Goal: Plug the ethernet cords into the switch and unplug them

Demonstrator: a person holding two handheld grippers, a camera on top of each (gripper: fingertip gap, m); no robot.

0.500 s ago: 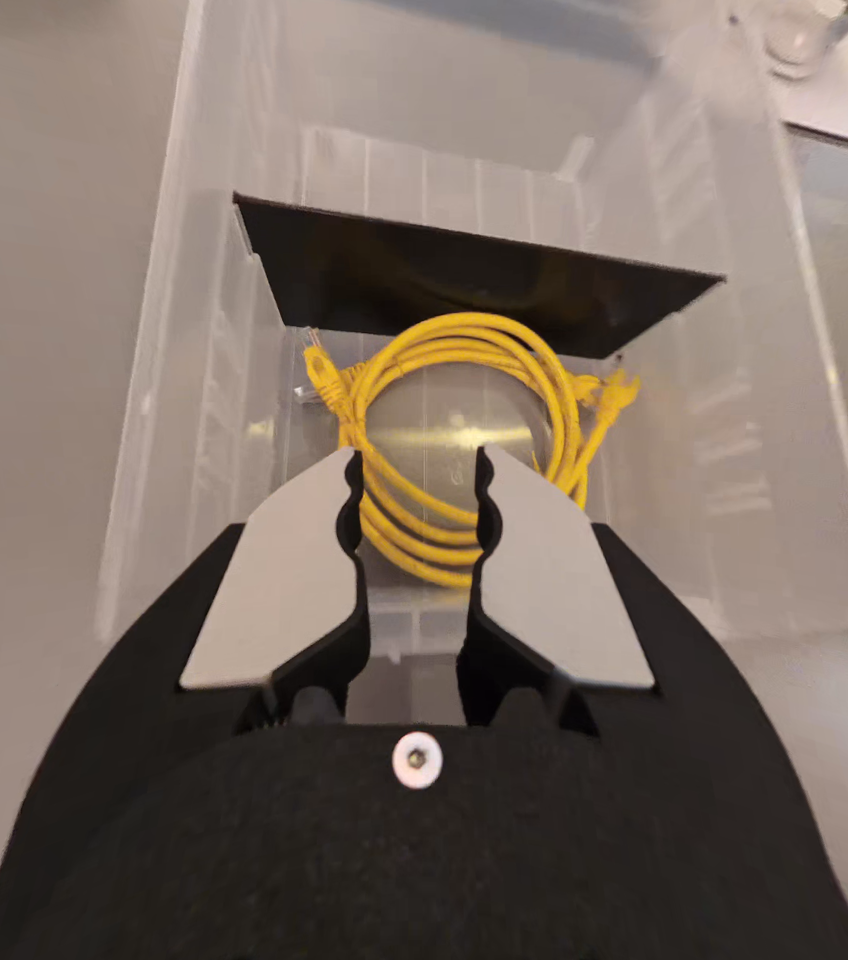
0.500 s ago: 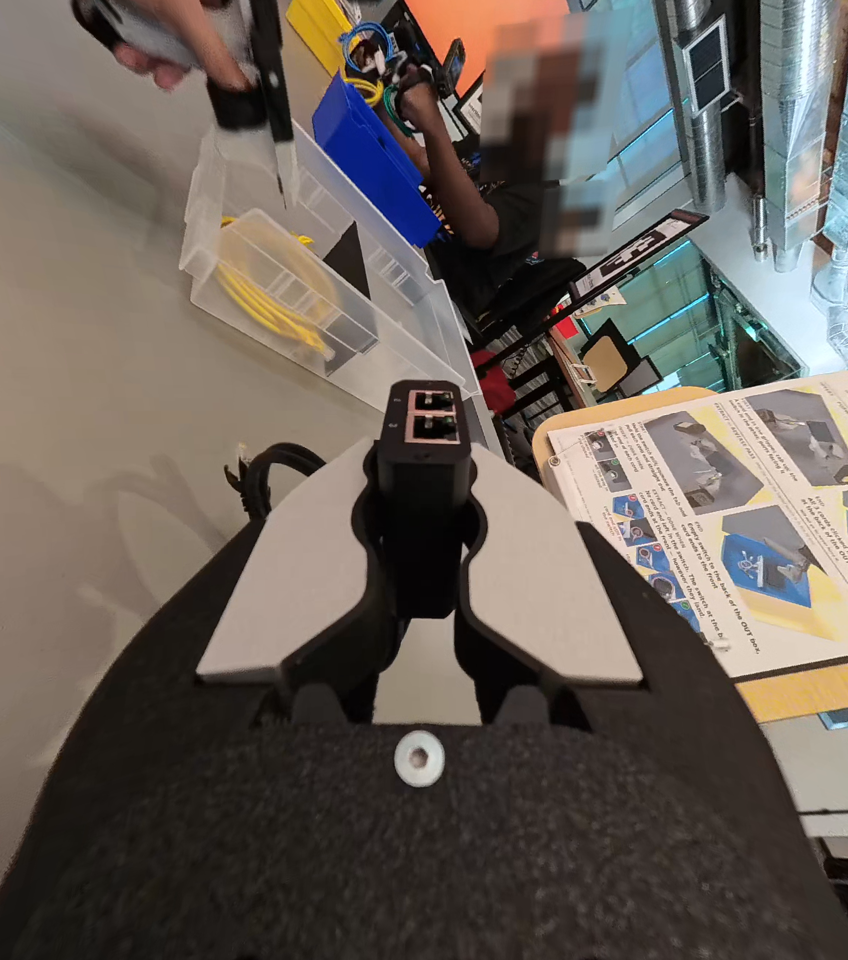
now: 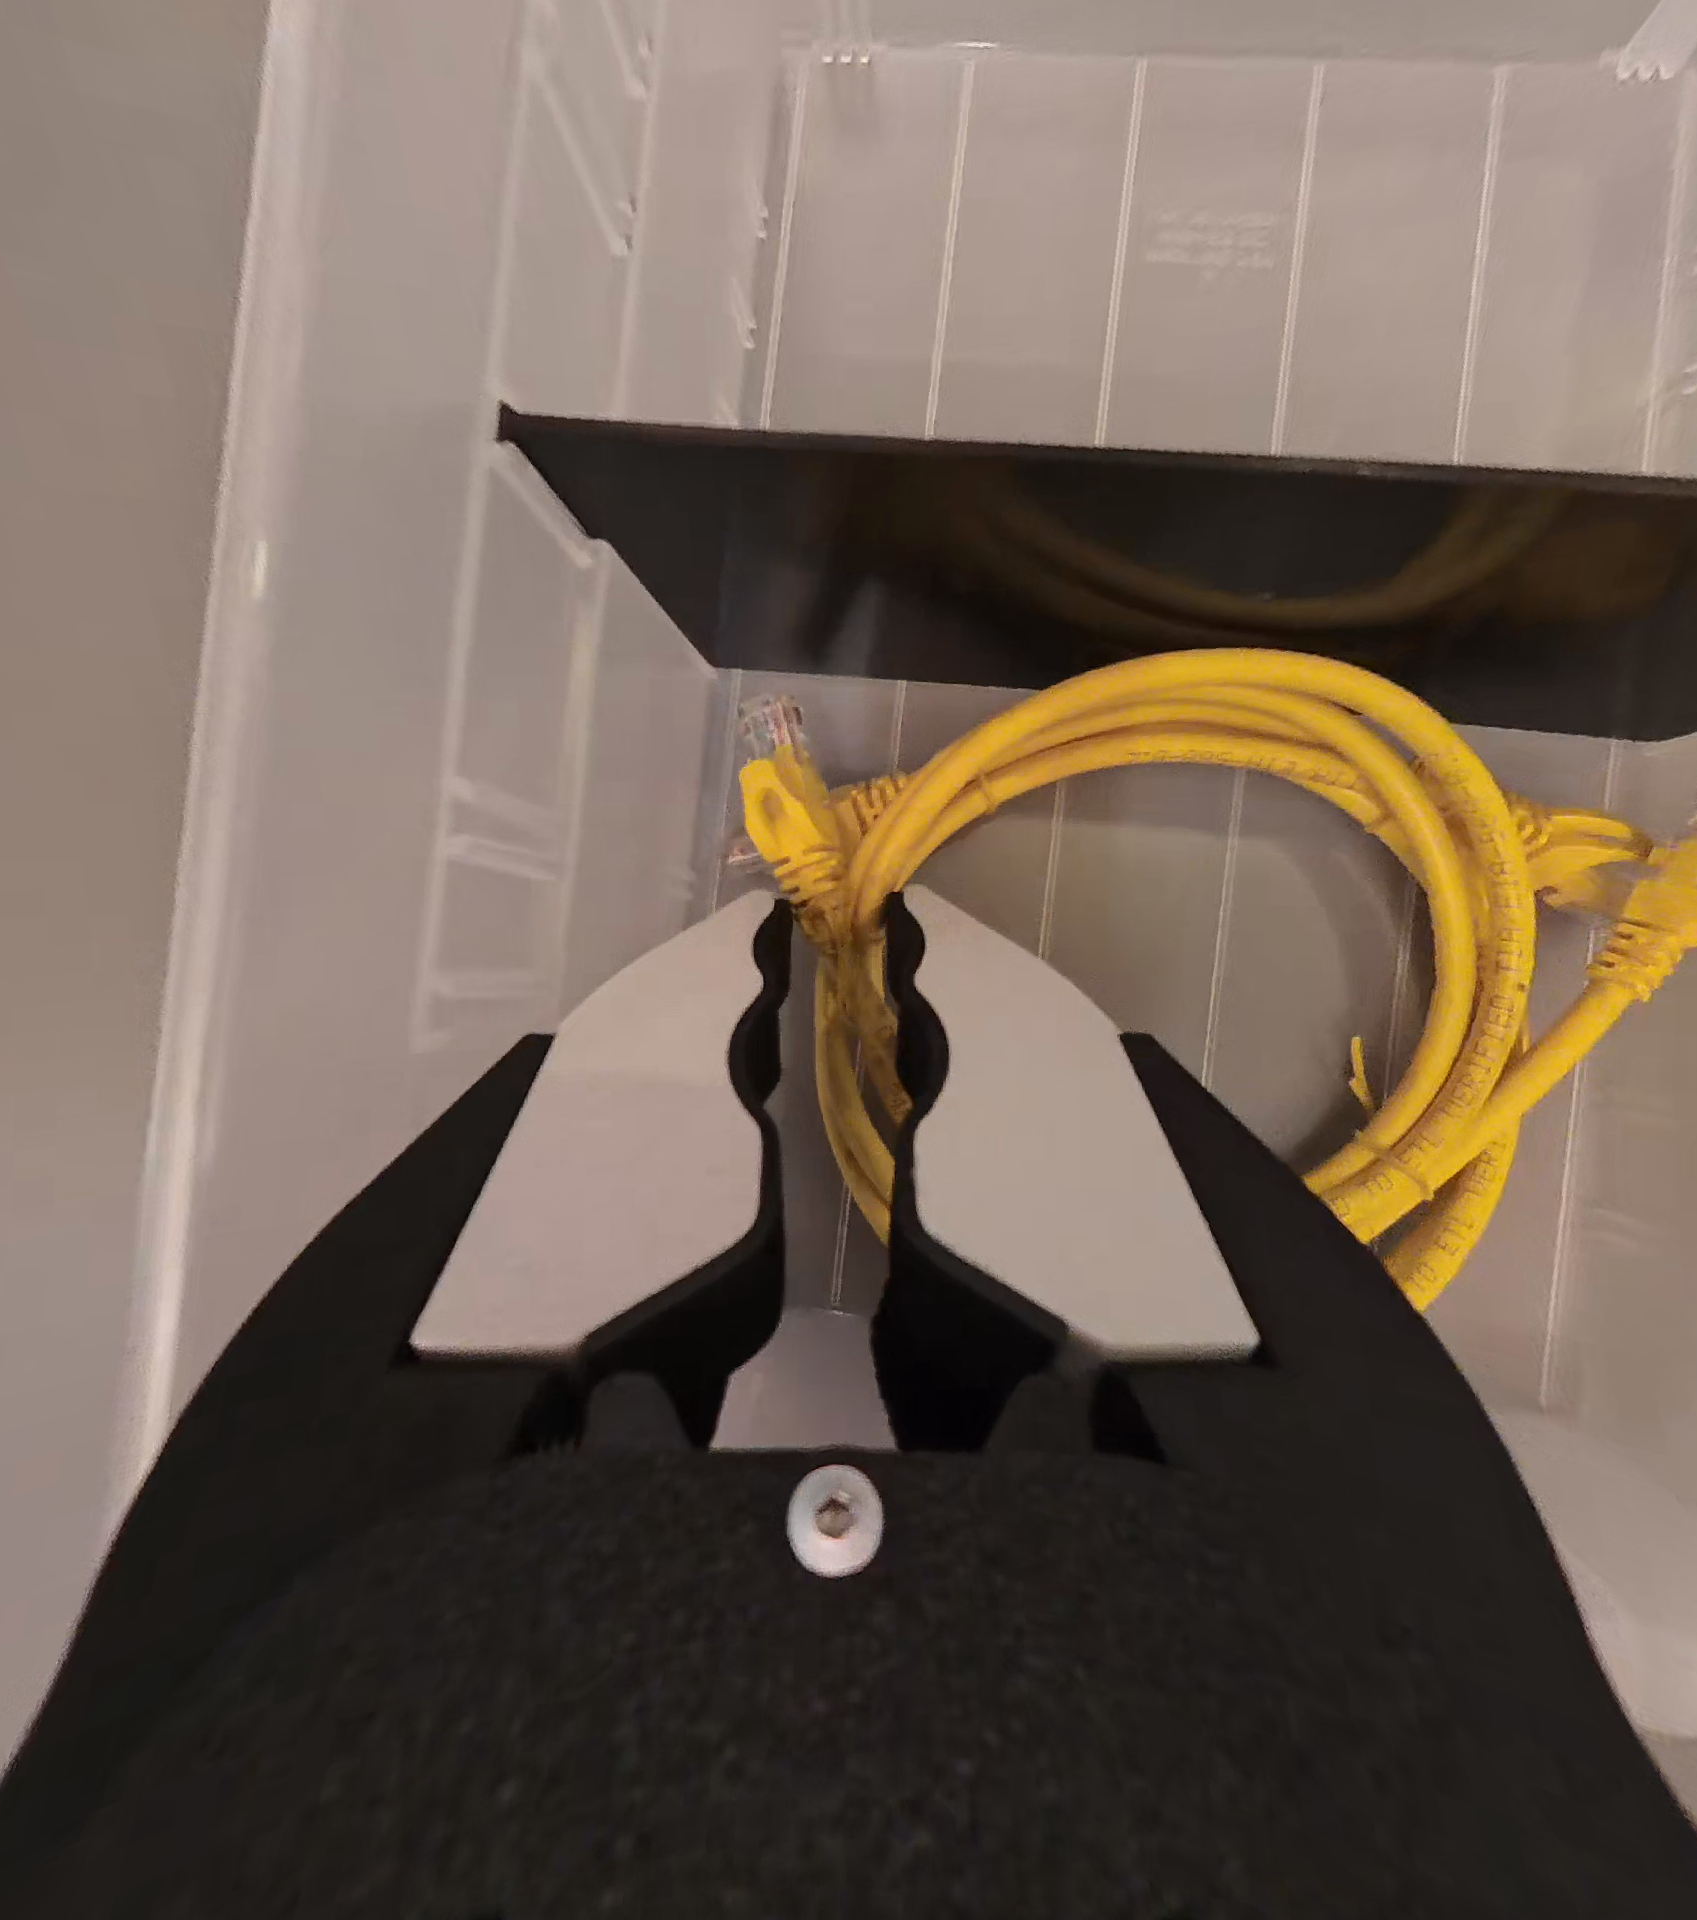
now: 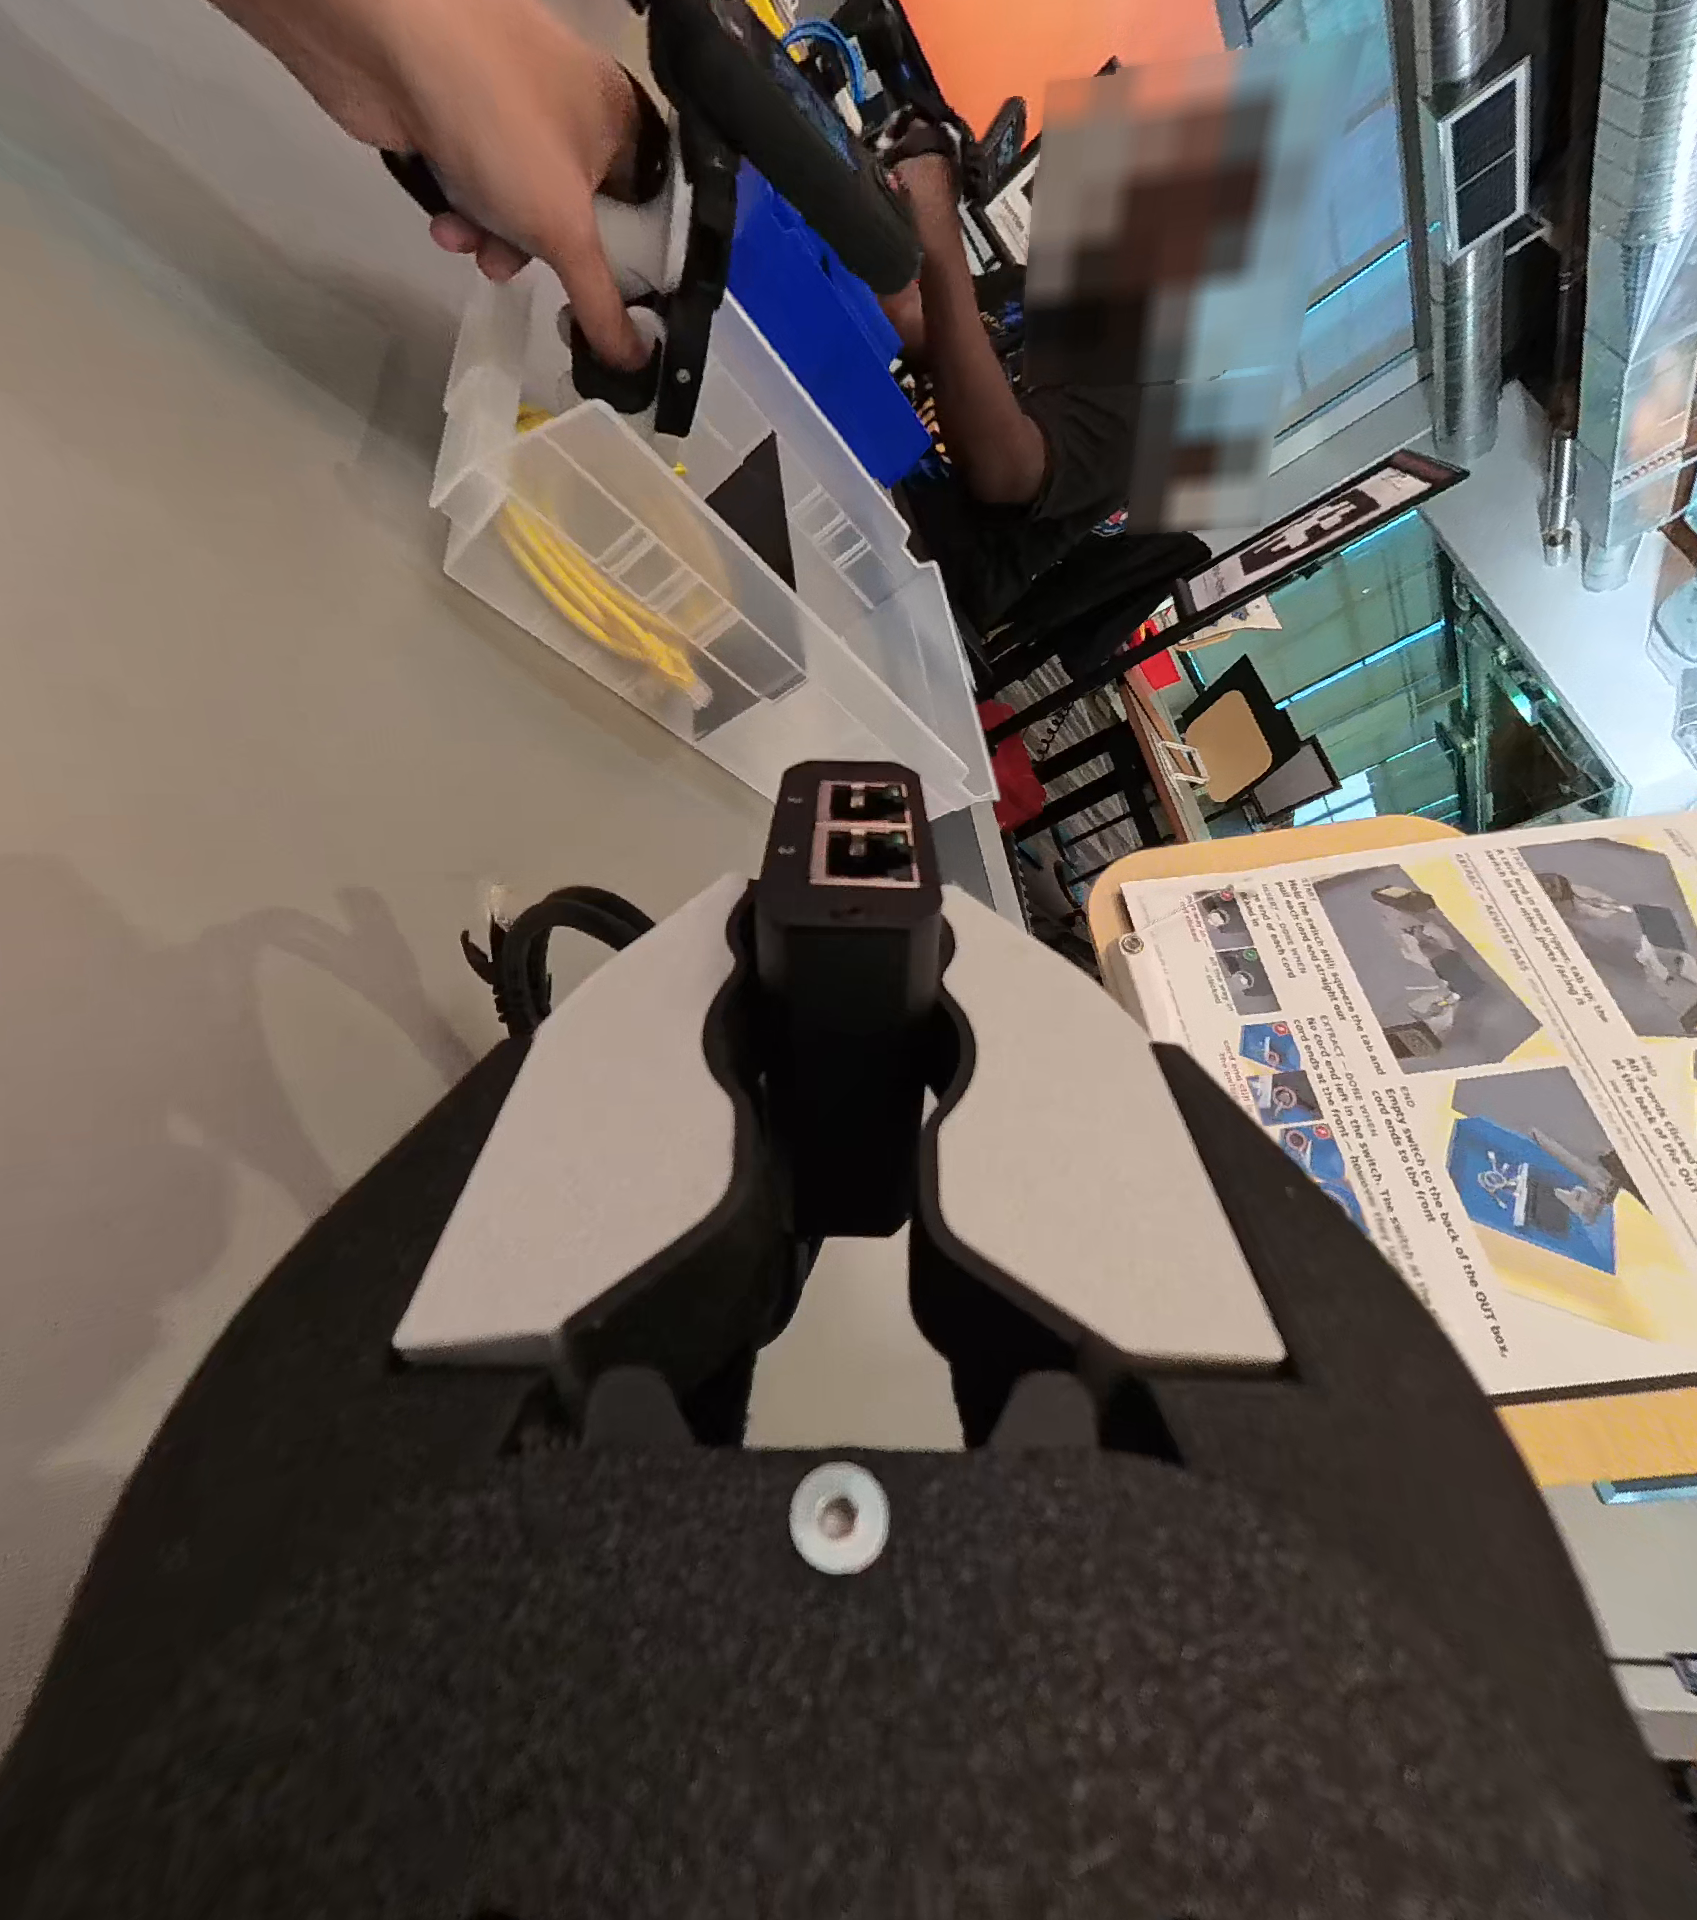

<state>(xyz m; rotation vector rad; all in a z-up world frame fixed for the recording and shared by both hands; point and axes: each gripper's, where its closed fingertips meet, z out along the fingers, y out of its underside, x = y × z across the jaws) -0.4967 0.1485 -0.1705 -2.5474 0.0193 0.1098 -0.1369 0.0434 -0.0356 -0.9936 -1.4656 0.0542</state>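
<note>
Yellow ethernet cords [image 3: 1187, 707] lie coiled in a clear plastic bin [image 3: 387, 727], under a black divider plate [image 3: 823, 561]. My left gripper [image 3: 839, 904] is shut on the left side of the coil, just below a yellow plug [image 3: 776, 800]; both pads touch the strands. More plugs [image 3: 1675, 894] stick out at the coil's right. My right gripper [image 4: 844, 914] is shut on a black switch [image 4: 849, 935], whose two empty ports [image 4: 865, 831] face away from me. The right wrist view also shows the bin [image 4: 823, 644], the yellow cords [image 4: 584, 592] and a hand [image 4: 511, 125] holding the left gripper's body [image 4: 688, 291].
A black cord [image 4: 553, 935] lies on the grey table left of the switch. A blue bin [image 4: 813, 312] stands behind the clear one. A printed instruction sheet [image 4: 1498, 1091] lies on a wooden table at right. A seated person [image 4: 1031, 468] is behind the bins. The left gripper's tips are roughly 40 centimetres from the right gripper's.
My left gripper has moved deeper into the bin toward the coil's left side, and its jaws have narrowed onto the yellow cords. My right gripper still holds the switch.
</note>
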